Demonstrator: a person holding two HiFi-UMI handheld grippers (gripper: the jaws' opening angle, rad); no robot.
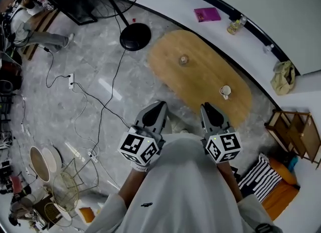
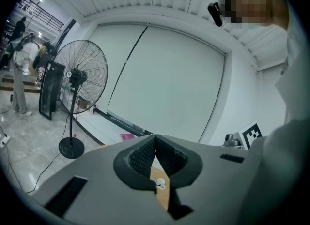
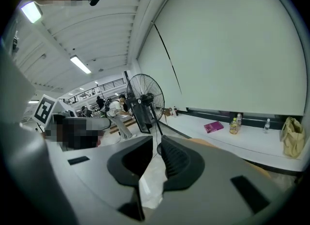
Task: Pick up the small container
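An oval wooden table (image 1: 200, 74) stands ahead of me on the grey floor. On it sit a small round tan container (image 1: 183, 59) towards the far end and a small white cup (image 1: 225, 91) nearer the right edge. Both grippers are held side by side short of the table's near end, pointing at it. My left gripper (image 1: 161, 104) has its jaws meeting at the tips (image 2: 155, 137), with nothing in them; through the slot below them a small white cup (image 2: 159, 184) shows on the wood. My right gripper (image 1: 204, 105) has a narrow gap between its tips (image 3: 158, 144), empty.
A standing fan's black base (image 1: 135, 36) is on the floor left of the table, with cables and a power strip (image 1: 71, 80) further left. A white ledge behind holds a pink book (image 1: 207, 14), a bottle (image 1: 233, 25) and a bag (image 1: 283, 76). A wooden rack (image 1: 296, 129) stands right.
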